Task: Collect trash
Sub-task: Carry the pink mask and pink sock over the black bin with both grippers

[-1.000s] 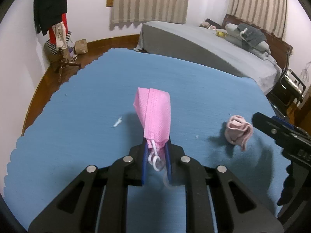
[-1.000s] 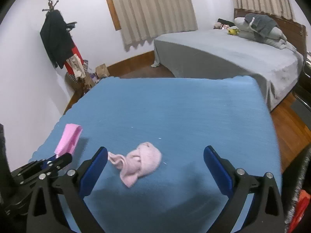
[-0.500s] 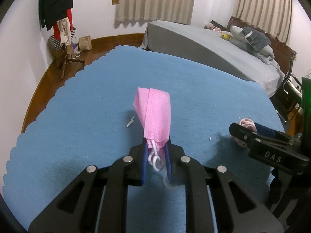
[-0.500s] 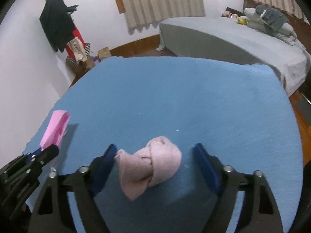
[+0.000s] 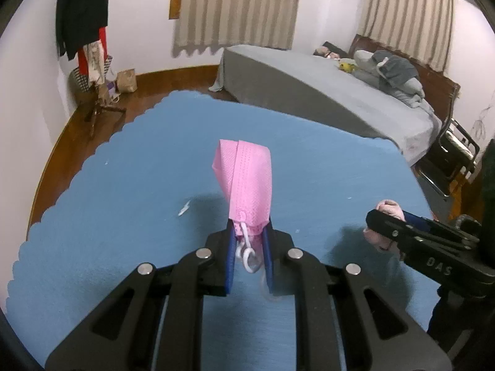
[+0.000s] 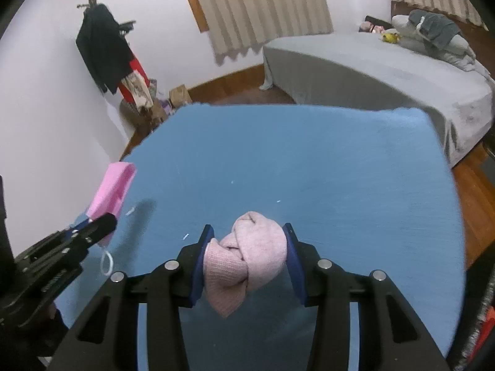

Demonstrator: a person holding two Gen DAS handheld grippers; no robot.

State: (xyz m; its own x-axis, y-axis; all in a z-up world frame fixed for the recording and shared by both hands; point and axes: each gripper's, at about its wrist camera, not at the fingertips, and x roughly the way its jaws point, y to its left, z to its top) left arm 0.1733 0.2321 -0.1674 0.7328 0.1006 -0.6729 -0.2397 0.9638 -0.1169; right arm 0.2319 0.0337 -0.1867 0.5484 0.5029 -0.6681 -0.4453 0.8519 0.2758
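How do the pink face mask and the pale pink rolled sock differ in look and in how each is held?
The pink face mask is bright pink, thin and folded flat; the rolled sock is paler, knitted and bunched into a thick knot. The mask is pinched at its lower end by the left gripper, standing up past the jaws; the sock fills the wider gap of the right gripper. Both are soft, pink and gripped over the blue cloth.

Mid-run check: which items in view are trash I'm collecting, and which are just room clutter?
Job items:
- pink face mask, clamped in the left gripper
- pink knitted bundle, between the right gripper fingers
- small white scrap on the blue cloth

Just lying about:
- bed
- coat rack
- paper bag
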